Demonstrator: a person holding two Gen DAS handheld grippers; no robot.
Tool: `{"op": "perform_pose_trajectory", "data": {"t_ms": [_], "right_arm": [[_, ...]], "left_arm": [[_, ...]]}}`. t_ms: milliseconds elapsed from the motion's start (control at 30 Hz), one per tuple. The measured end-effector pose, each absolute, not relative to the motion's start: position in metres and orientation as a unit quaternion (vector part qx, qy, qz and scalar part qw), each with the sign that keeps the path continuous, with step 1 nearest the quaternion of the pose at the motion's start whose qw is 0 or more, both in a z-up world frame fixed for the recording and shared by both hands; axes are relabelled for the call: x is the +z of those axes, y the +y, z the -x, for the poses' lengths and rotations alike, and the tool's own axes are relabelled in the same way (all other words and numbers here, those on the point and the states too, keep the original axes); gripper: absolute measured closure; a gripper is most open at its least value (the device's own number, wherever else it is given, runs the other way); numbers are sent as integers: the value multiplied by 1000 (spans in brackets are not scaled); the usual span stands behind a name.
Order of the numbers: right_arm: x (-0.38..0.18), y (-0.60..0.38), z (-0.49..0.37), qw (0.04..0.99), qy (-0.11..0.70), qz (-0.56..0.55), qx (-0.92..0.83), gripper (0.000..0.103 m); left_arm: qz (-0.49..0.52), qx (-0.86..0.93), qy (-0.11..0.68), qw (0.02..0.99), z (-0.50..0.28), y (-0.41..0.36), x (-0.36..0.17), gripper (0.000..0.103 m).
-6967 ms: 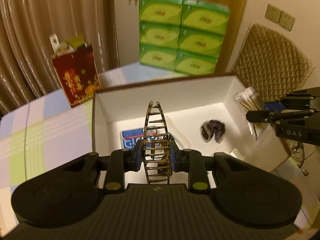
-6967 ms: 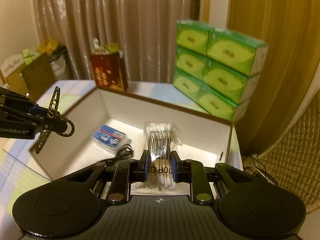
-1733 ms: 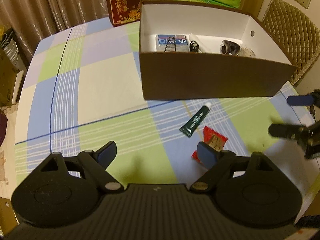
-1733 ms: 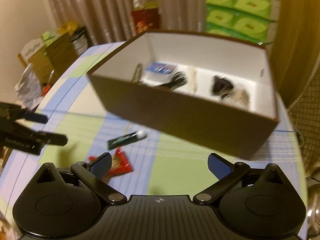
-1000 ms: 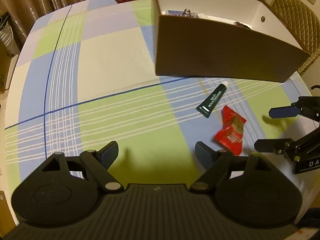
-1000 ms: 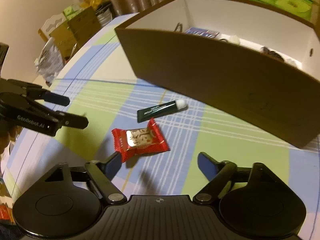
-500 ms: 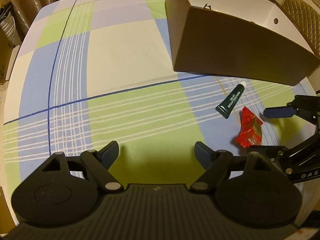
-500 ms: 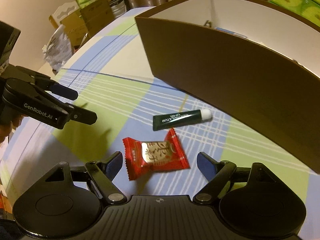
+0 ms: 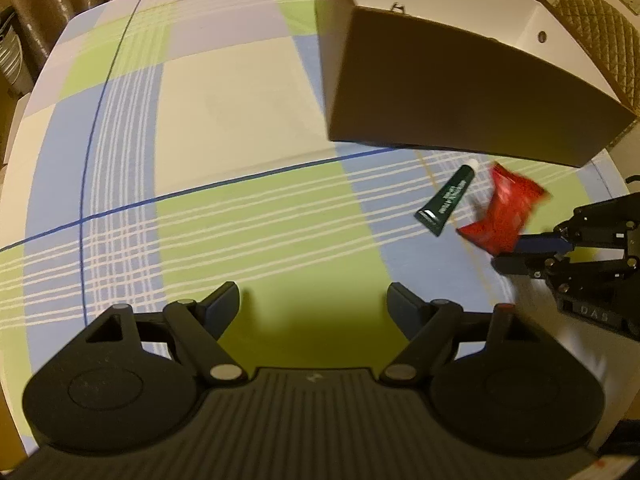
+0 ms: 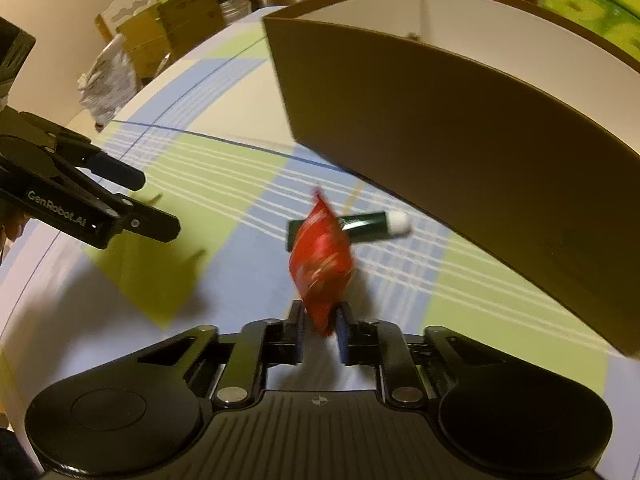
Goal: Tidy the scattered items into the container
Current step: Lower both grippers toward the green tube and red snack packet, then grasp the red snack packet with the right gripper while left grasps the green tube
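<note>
Only right wrist view shows cardboard boxes (image 10: 176, 20).

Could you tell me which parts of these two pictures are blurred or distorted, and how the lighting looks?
Left wrist view: warm, dim yellow light; the red packet and right gripper are motion-smeared, and fisheye bends the box. Right wrist view: the packet is blurred too, the green tube is soft, and the left gripper casts a hard shadow.

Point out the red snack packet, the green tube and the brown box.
red snack packet (image 10: 322, 262), right wrist view, middle of the wrapper.
green tube (image 9: 447, 201), left wrist view, middle of its dark body.
brown box (image 9: 460, 92), left wrist view, bare near outer wall.
</note>
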State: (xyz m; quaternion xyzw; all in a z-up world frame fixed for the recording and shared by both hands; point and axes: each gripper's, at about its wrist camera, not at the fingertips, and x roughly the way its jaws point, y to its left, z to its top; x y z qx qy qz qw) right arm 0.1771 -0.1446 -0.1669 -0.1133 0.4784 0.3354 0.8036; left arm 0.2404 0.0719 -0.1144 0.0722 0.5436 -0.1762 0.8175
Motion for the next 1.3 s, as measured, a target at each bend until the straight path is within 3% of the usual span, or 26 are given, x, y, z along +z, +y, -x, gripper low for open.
{"op": "perform_pose_trajectory", "data": {"t_ms": [300,333,400,433,967,1100,1300], "right_arm": [[-148,-194,-175,819,491,59,290,90],[-145,-196,-175,822,488,57,288,86],[-140,-196,-176,831,476,54,281,39],[-138,-194,-176,837,468,51,279,34],[-168,-144,-204,826,425,179,324,33],[-175,-139,-203,822,420,203,326,55],[-174,-148,-199,822,424,204,320,60]], "left_arm": [[-87,-209,532,816,-242,47,-111,28],[-88,-211,532,816,-243,46,-111,28],[-90,-212,531,815,-244,44,-112,28],[-90,-212,531,815,-244,43,-112,27],[-84,-190,536,818,-256,59,-113,28],[-85,-194,535,818,-258,58,-114,29],[-93,-211,531,816,-261,45,-113,30]]}}
